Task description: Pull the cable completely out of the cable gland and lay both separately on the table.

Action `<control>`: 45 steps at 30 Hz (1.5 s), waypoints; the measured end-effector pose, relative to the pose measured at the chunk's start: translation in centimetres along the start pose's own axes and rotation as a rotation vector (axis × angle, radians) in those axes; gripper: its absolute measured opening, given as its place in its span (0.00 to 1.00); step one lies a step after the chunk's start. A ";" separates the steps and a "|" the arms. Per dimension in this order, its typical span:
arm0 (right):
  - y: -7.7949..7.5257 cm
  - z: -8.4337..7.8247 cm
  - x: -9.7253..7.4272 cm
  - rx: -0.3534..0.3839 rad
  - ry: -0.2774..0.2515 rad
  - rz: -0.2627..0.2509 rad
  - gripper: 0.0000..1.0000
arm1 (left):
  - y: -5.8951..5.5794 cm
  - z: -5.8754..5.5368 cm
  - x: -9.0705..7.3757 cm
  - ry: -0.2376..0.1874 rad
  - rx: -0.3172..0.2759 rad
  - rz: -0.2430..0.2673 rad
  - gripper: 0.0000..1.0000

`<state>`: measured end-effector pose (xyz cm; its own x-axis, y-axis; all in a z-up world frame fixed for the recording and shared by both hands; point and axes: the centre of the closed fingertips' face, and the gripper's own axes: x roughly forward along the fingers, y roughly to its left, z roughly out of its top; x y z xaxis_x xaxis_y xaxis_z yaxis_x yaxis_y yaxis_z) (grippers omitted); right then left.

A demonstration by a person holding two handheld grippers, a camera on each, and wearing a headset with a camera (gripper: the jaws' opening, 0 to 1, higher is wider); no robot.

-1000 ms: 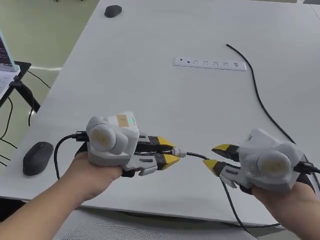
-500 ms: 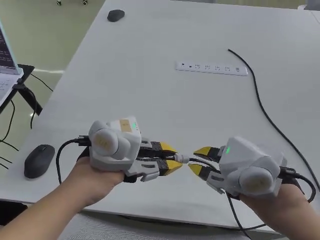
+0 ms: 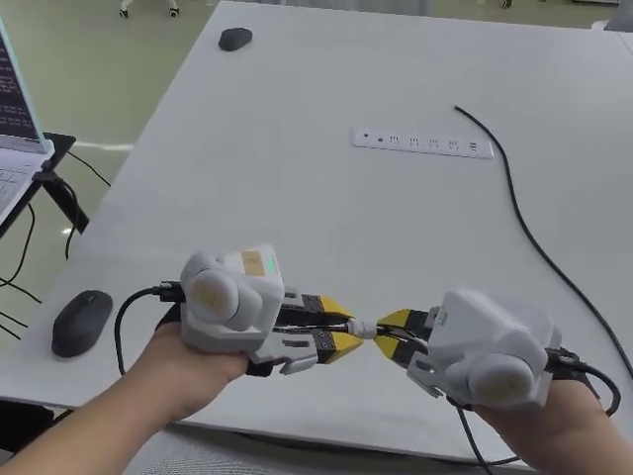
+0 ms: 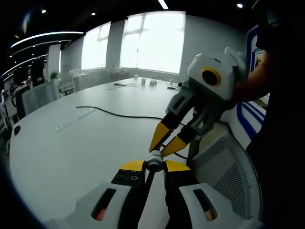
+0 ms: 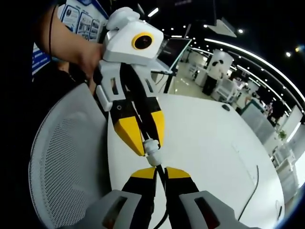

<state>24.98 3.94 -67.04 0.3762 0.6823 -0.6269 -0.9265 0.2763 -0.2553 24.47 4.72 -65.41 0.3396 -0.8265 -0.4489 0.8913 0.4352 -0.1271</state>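
A small pale cable gland [image 3: 362, 328] hangs above the table's front edge, and my left gripper [image 3: 344, 334] is shut on it. In the left gripper view the gland [image 4: 155, 161] sits between the yellow tips of my left gripper [image 4: 155, 166]. A thin black cable [image 3: 396, 332] leaves the gland to the right. My right gripper [image 3: 392, 333] faces the left one, tip to tip, shut on that cable close behind the gland. In the right gripper view the cable [image 5: 162, 175] runs between the tips of my right gripper [image 5: 160, 172], with the gland [image 5: 152, 148] just ahead.
A white power strip [image 3: 422, 142] and a long black cord [image 3: 534, 237] lie further back on the white table [image 3: 297, 178]. One dark mouse [image 3: 81, 322] sits at the front left, another mouse [image 3: 235, 39] far back. A laptop [image 3: 15, 129] stands off the left edge.
My right gripper moved left up to the gland and its jaws went from wide open to shut on the cable. The left gripper kept its hold.
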 end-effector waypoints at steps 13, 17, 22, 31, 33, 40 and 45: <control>-0.7 0.0 -0.2 0.143 -0.014 -0.023 0.01 | 0.2 0.5 0.2 -0.014 0.000 0.005 0.15; -0.7 -0.8 -0.1 0.168 0.009 -0.026 0.00 | 0.2 0.5 0.3 -0.014 0.002 0.006 0.15; -0.8 -2.0 -0.3 0.217 0.028 -0.035 0.00 | 0.0 0.3 0.5 -0.009 0.002 0.002 0.15; -1.5 -3.4 -0.3 0.375 0.031 -0.044 0.00 | 0.1 0.5 0.6 -0.012 0.000 0.002 0.15; -1.6 -3.7 -0.4 0.407 0.033 -0.045 0.00 | 0.2 0.5 0.6 -0.014 -0.002 0.003 0.15; -2.0 -5.2 -0.4 0.514 0.059 -0.053 0.00 | 0.4 0.6 0.6 -0.018 -0.006 0.007 0.15; -2.0 -6.7 -0.4 0.627 0.091 -0.054 0.00 | 0.4 0.7 0.6 -0.021 -0.010 0.009 0.15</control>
<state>26.75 -1.42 -71.25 0.3956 0.6035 -0.6924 -0.7202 0.6716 0.1739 25.25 4.13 -65.12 0.3545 -0.8298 -0.4310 0.8851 0.4464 -0.1315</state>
